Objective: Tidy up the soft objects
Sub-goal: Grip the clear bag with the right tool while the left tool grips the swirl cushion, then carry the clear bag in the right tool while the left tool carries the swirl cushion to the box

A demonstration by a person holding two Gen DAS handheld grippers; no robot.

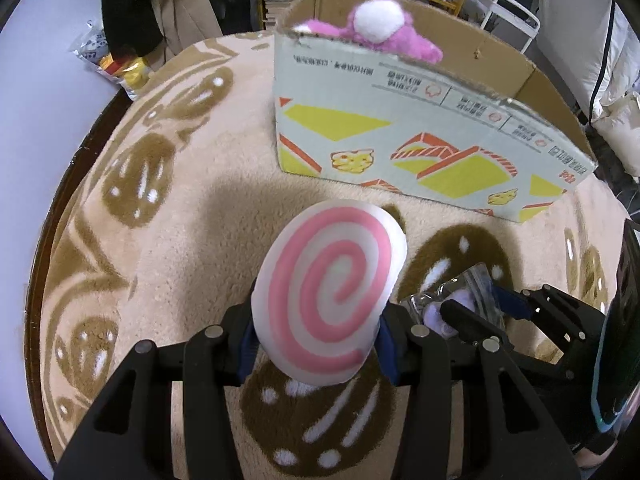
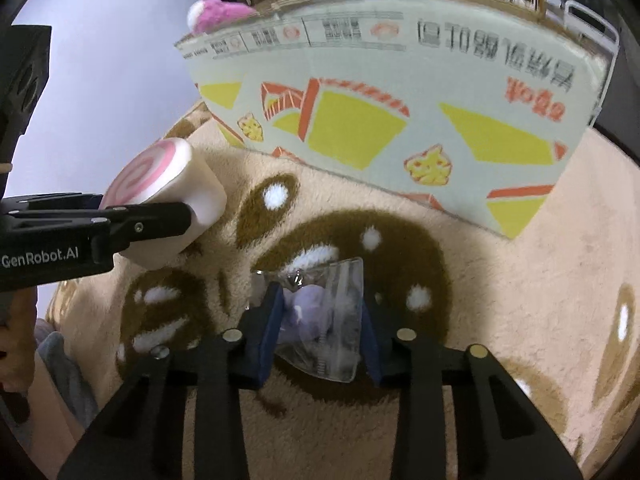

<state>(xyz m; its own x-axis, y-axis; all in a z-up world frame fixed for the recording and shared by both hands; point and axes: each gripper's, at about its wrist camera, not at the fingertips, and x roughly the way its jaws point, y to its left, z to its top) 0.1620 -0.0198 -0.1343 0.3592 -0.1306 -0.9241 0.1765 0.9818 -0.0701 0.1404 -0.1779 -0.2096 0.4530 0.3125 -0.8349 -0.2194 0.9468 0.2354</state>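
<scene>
Inside, cardboard box (image 1: 400,120), pink plush (image 1: 384,28)

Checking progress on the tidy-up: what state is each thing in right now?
Swirl cushion: gripped in left tool, lifted off the rug.
Bagged toy: on the rug, right tool closed on it.
Box: open, upright on the rug.
Pink plush: in the box, sticking above the rim.

Both cams ride the grippers, looking steeply down along the jaws, close to the plush rug (image 1: 188,216). Left wrist view faces the cardboard box (image 1: 400,136) from further back; right wrist view sits nearer it. Shared: box front, rug, pink plush (image 2: 218,14), and each other's gripper.
</scene>
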